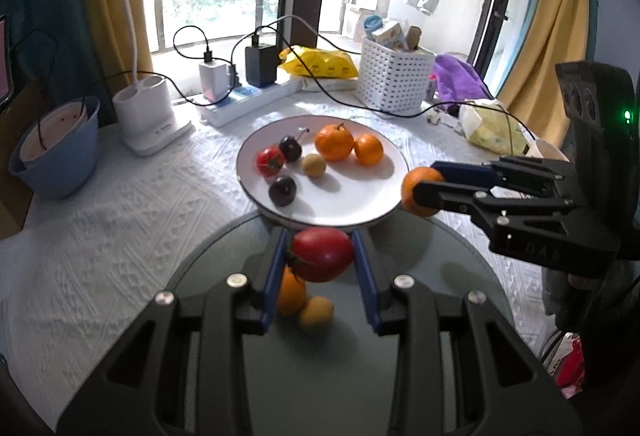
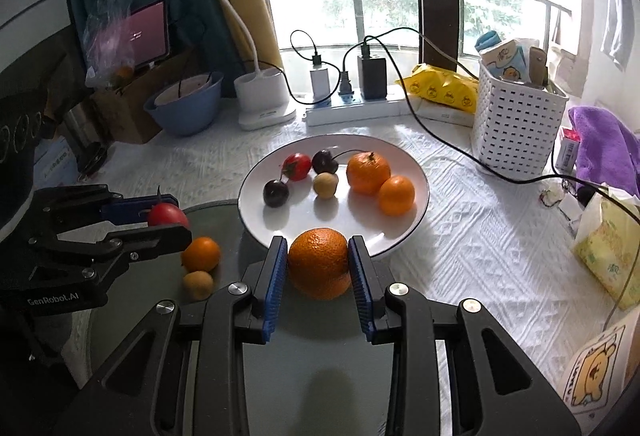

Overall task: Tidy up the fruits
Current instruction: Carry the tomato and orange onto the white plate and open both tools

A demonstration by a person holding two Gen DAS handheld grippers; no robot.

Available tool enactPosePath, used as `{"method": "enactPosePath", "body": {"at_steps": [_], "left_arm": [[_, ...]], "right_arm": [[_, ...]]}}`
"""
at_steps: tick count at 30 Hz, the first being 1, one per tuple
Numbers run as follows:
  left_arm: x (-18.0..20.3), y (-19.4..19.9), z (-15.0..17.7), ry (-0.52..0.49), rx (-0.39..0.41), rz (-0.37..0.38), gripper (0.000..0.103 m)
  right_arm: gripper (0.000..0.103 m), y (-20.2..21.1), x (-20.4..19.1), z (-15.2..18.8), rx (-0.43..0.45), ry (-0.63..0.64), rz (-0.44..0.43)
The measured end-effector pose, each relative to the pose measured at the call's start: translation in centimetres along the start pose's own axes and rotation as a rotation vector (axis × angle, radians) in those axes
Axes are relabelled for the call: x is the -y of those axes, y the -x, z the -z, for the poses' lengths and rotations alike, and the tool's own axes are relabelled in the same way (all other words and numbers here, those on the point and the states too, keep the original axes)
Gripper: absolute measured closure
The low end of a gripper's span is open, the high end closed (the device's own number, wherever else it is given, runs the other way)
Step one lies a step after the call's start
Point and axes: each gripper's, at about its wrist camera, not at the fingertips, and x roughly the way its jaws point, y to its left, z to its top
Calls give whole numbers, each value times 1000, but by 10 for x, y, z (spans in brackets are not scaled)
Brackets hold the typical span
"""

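My left gripper (image 1: 320,256) is shut on a red tomato (image 1: 322,254) and holds it above a dark glass disc (image 1: 440,268), just short of the white plate (image 1: 360,208). It also shows in the right wrist view (image 2: 168,220). My right gripper (image 2: 318,260) is shut on an orange (image 2: 319,263) at the plate's near rim (image 2: 400,240); it shows in the left wrist view (image 1: 424,192). The plate holds two oranges (image 2: 368,172), a small tomato (image 2: 297,166), two dark cherries (image 2: 276,193) and a yellow fruit (image 2: 325,185). A small orange (image 2: 201,254) and a yellow fruit (image 2: 198,284) lie on the disc.
A white basket (image 2: 516,128), power strip (image 2: 352,108) with chargers and trailing cables, desk lamp (image 2: 260,92) and blue bowl (image 2: 184,108) stand behind the plate. Purple cloth (image 2: 604,144) and a tissue pack (image 2: 612,252) lie at the right on the white tablecloth.
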Motion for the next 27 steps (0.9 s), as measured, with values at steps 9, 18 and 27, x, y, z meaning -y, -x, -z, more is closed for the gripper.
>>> {"method": "enactPosePath", "body": {"at_steps": [9, 18, 27], "left_arm": [[2, -24, -16, -12, -19, 9, 68], [2, -50, -27, -16, -46, 21, 68], [0, -71, -33, -8, -77, 25, 68]], "right_arm": [[70, -16, 13, -12, -2, -6, -16], [70, -35, 26, -17, -22, -12, -25], [70, -54, 35, -18, -42, -19, -30]]}}
